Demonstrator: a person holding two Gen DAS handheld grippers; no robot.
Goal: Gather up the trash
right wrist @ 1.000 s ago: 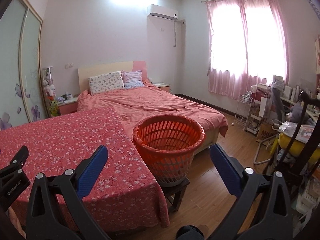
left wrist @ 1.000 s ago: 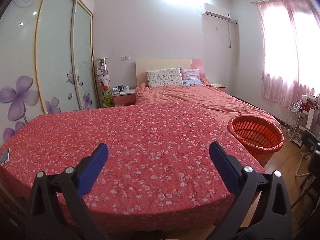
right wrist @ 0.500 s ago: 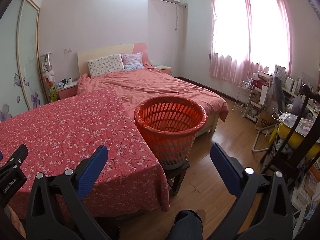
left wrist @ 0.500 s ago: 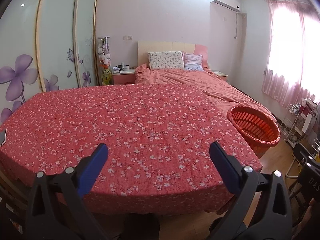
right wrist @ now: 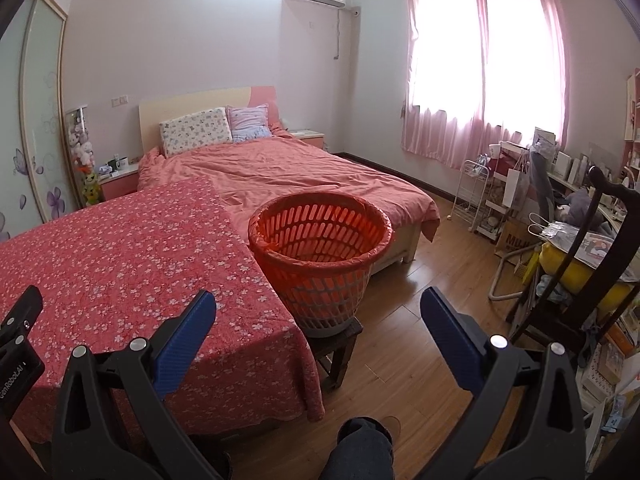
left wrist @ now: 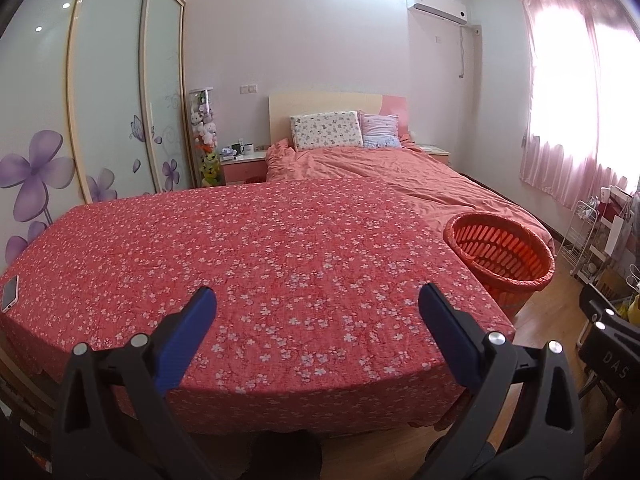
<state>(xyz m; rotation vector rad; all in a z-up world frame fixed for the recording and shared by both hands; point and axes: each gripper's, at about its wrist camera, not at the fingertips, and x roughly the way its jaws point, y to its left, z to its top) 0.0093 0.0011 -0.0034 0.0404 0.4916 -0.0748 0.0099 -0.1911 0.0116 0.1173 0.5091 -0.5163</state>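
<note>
1. The left gripper [left wrist: 316, 304] hangs over the near edge of a table covered by a red floral cloth [left wrist: 256, 264]; its two blue-padded fingers [left wrist: 188, 336] are spread wide apart with nothing between them.
2. The right gripper [right wrist: 318, 304] is likewise spread wide and empty, held above the near right corner of the same red floral cloth [right wrist: 120, 264] and the wooden floor [right wrist: 420, 336].
3. No loose trash can be made out on the cloth in either view.
4. The orange basket [right wrist: 320, 256], a slotted plastic bin with a liner folded over its rim, stands on a small dark stool [right wrist: 340, 344] just beside the right edge of the table, between the table and the bed [right wrist: 300, 176]. In the left wrist view the orange basket [left wrist: 500, 256] sits at the far right of the cloth.
5. A phone [left wrist: 10, 292] lies flat on the cloth at its far left edge.
6. Beyond the table, the bed carries a salmon cover and two pillows [left wrist: 324, 130] against the headboard.
7. A sliding wardrobe [left wrist: 108, 92] with purple flower decals lines the left wall, and a nightstand [left wrist: 244, 164] stands near the bed's head.
8. Pink curtains [right wrist: 484, 64] cover the bright window on the right, with a cluttered desk [right wrist: 576, 208] below and near it.
9. A person's trouser leg [right wrist: 360, 448] shows at the bottom of the right wrist view.
</note>
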